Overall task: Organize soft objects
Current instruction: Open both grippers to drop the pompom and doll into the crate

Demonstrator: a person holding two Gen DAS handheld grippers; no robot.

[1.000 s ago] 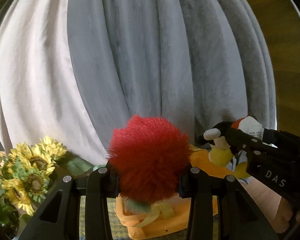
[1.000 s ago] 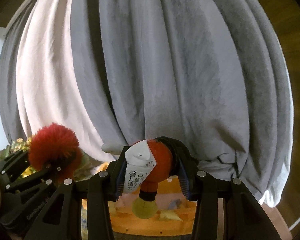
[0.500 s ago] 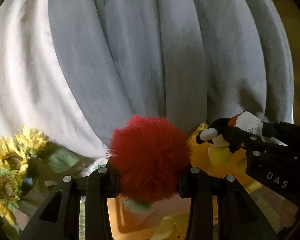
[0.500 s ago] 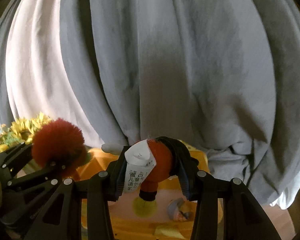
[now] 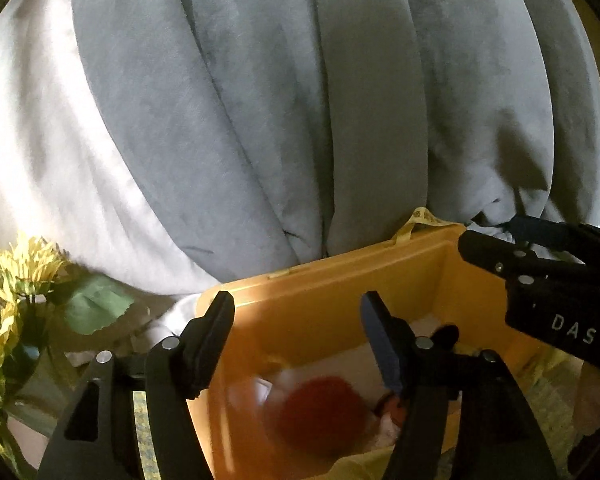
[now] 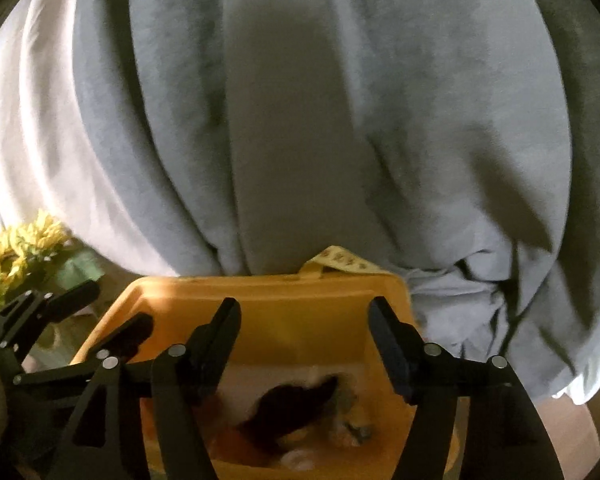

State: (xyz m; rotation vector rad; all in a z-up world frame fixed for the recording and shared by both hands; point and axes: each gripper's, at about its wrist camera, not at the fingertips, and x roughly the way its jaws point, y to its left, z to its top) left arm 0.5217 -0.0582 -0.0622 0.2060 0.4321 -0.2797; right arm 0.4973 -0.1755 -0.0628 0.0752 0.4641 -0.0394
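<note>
The orange plastic bin stands upright and open-topped, with a yellow ribbon tab at its far rim. Inside the bin, a red fluffy pom-pom toy appears blurred above the pale floor, near the left wall. A dark plush toy with orange and yellowish parts appears blurred inside the bin, toward the centre-right. Its exact pose cannot be determined. Neither toy touches anything outside the bin.

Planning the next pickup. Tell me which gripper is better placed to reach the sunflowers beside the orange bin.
Left, probably. The left gripper, jaws opening and empty, hangs over the left edge of the bin, nearest the sunflowers. The right gripper, also opening and empty, would have to cross it.
</note>
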